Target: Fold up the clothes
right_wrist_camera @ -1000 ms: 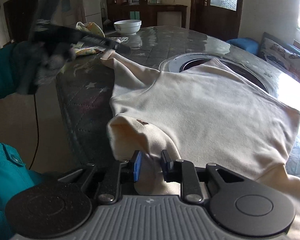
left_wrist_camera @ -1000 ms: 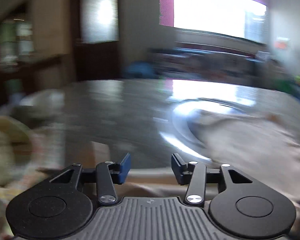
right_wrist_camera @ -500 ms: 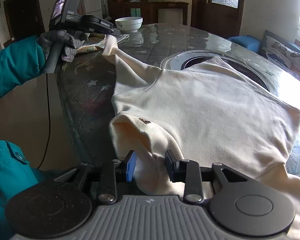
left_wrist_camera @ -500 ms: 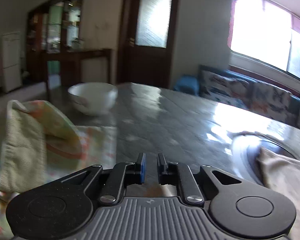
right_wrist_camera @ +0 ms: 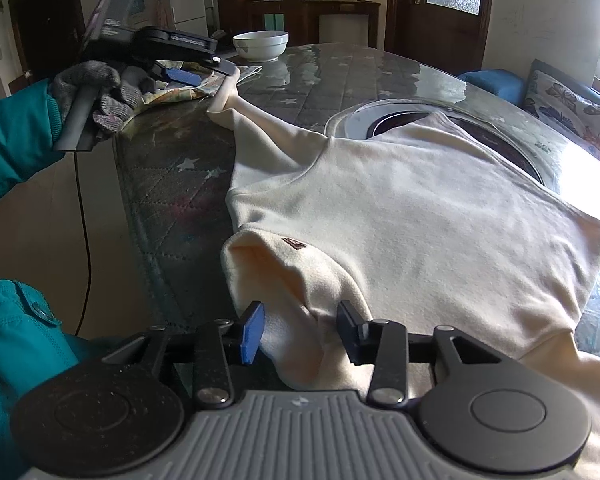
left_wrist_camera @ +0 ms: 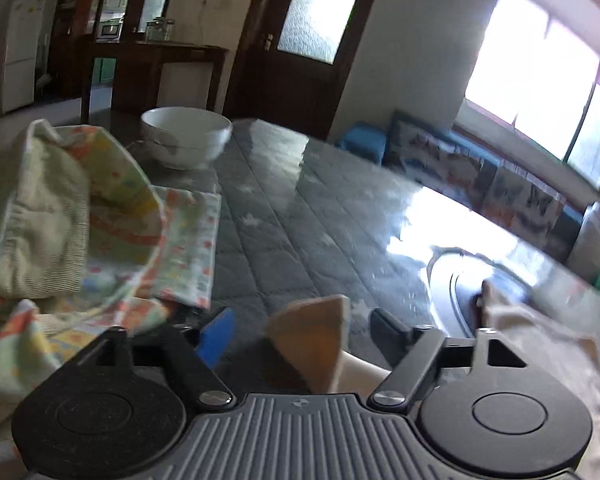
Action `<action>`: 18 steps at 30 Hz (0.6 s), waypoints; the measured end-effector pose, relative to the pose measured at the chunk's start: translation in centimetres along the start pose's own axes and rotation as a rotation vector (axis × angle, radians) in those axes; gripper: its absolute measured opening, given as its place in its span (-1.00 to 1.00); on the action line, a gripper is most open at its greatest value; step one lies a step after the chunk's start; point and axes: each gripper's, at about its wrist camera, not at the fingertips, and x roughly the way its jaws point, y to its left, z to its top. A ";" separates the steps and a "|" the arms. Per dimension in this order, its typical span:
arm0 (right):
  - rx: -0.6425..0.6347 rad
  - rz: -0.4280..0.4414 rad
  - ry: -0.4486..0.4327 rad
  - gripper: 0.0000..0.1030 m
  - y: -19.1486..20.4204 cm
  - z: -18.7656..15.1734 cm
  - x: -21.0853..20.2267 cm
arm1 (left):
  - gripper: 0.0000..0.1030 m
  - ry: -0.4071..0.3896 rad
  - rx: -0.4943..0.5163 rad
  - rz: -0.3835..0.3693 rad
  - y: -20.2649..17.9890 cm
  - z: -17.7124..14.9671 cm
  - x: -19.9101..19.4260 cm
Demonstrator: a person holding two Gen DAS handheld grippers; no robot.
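Note:
A cream long-sleeved shirt (right_wrist_camera: 412, 216) lies spread on the dark table, its body over a round inset. My right gripper (right_wrist_camera: 300, 332) is open, with the shirt's neck fold (right_wrist_camera: 296, 276) lying loose between its fingers at the table's near edge. My left gripper (left_wrist_camera: 304, 328) is open; the cuff of the stretched-out sleeve (left_wrist_camera: 312, 332) stands between its fingers, not pinched. In the right wrist view the left gripper (right_wrist_camera: 196, 68) hovers over the sleeve end (right_wrist_camera: 228, 100) at the far left.
A white bowl (left_wrist_camera: 186, 136) stands at the table's far end. A crumpled patterned cloth (left_wrist_camera: 72, 216) lies left of the left gripper. A round metal-rimmed inset (right_wrist_camera: 388, 120) sits mid-table, partly under the shirt. A sofa with cushions (left_wrist_camera: 480, 176) runs along the window wall.
Both grippers have opened. The left had shut on the sleeve cuff and pulled it out to the left; it now has let go. The right has released the neck fold.

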 end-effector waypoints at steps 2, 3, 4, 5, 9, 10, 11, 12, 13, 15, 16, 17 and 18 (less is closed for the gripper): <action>-0.002 -0.004 -0.001 -0.19 0.1 0.0 0.0 | 0.53 0.008 0.010 0.009 -1.0 -0.1 0.3; -0.001 -0.004 -0.002 -0.18 0.1 -0.1 0.0 | 0.53 0.013 0.004 0.008 -1.2 -0.1 0.4; 0.001 -0.003 -0.004 -0.18 0.0 -0.1 0.0 | 0.53 0.021 0.005 0.008 -1.6 -0.3 0.5; 0.003 -0.002 -0.005 -0.18 0.0 -0.1 0.0 | 0.53 0.029 0.023 0.028 -2.1 -0.4 0.6; 0.001 -0.002 -0.007 -0.17 0.0 -0.1 0.0 | 0.17 0.071 0.020 0.089 -2.4 -0.6 2.0; 0.001 -0.003 -0.008 -0.17 0.0 -0.2 0.0 | -0.02 0.089 0.000 0.090 -2.2 -0.5 2.4; 0.001 -0.003 -0.009 -0.17 0.0 -0.2 0.0 | -0.36 0.100 -0.016 0.083 -1.9 -0.2 2.7; 0.002 -0.002 -0.009 -0.17 0.0 -0.2 0.0 | -0.53 0.107 -0.030 0.076 -1.7 0.0 3.0; 0.003 -0.002 -0.009 -0.17 0.0 -0.2 0.0 | -0.60 0.103 -0.035 0.066 -1.5 0.4 3.0; 0.003 -0.003 -0.009 -0.17 0.1 -0.2 0.0 | -0.77 0.049 -0.045 0.013 -1.2 1.3 2.3; 0.003 -0.004 -0.009 -0.17 0.1 -0.2 0.0 | -0.80 0.012 -0.050 -0.020 -0.9 1.8 1.8; 0.003 -0.005 -0.009 -0.17 0.1 -0.2 0.0 | -0.80 -0.026 -0.054 -0.049 -0.7 2.3 1.3; 0.004 -0.004 -0.009 -0.17 0.1 -0.2 0.0 | -0.81 -0.066 -0.055 -0.062 -0.3 2.5 0.8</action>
